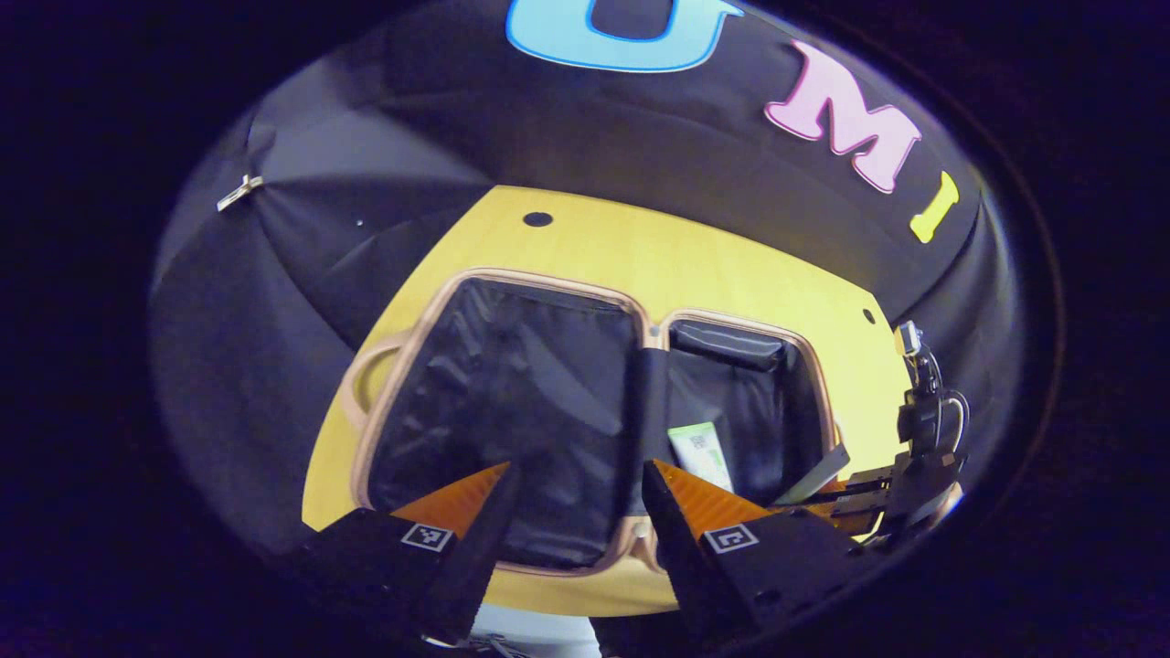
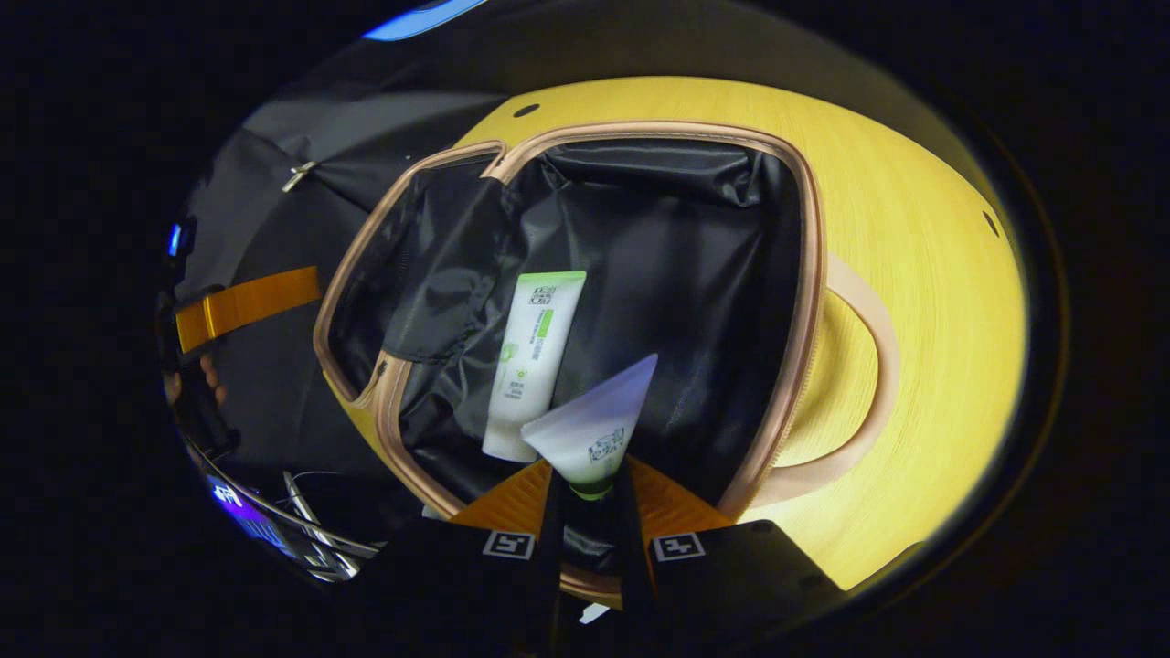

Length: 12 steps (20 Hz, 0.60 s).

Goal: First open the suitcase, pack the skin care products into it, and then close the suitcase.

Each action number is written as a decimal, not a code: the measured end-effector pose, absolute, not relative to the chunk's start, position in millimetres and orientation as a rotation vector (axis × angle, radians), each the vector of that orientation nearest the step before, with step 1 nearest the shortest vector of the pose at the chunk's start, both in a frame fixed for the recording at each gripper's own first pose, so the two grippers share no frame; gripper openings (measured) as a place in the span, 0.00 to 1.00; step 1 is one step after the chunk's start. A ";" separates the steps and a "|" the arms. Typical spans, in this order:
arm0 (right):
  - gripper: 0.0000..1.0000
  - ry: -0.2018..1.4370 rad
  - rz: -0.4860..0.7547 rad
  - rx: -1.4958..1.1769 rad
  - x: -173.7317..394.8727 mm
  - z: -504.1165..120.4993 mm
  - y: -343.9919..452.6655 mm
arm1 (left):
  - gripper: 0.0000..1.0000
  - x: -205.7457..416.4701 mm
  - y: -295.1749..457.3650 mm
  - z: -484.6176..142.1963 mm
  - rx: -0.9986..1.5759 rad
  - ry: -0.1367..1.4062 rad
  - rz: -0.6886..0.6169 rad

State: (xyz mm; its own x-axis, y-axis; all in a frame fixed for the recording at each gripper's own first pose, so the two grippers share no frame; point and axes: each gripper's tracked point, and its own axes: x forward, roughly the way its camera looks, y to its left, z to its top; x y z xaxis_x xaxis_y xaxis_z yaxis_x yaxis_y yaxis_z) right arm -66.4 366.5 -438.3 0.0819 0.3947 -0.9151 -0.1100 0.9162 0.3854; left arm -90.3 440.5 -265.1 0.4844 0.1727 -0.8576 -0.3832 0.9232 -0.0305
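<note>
Suitcase lies open flat on the yellow table, both halves lined in black, tan rim, tan handles at each outer side.

Right gripper view: right gripper hovers over the near rim of one suitcase half, fingers closed on the cap end of a frosted tube. Tube sticks forward and up from the fingers, crimped flat end pointing into the case, above the lining. Pale translucent body, greenish cap between the fingers.

White tube with green end band already lies on the lining of that half, just left of and behind the held tube, lengthwise, band end toward the far rim.

Left gripper view: left gripper is above the near edge of the case at the hinge strip, fingers spread wide, holding nothing. White tube in the right half; right gripper at that half's near right corner.
</note>
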 end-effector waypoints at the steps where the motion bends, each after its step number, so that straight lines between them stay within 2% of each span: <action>1: 0.33 1.441 0.367 0.247 -65.9 -439.0 368.3 | 0.84 -99.2 457.4 -264.7 -0.244 1.013 0.368; 2: 0.37 1.444 0.380 0.267 -66.9 -436.8 375.3 | 0.84 -105.4 473.8 -264.1 -0.255 1.012 0.388; 5: 0.83 1.386 0.407 0.338 -65.8 -417.6 391.6 | 0.84 -116.3 520.7 -273.7 -0.264 1.017 0.452; 6: 0.89 1.350 0.414 0.365 -62.8 -406.9 393.5 | 0.85 -116.3 534.9 -276.8 -0.267 1.017 0.474; 9: 0.89 1.232 0.394 0.472 -55.2 -373.2 382.1 | 0.85 -107.0 574.5 -278.8 -0.298 0.983 0.538; 12: 0.89 1.161 0.288 0.460 -52.3 -363.0 335.4 | 0.85 -92.4 608.3 -285.9 -0.384 0.950 0.592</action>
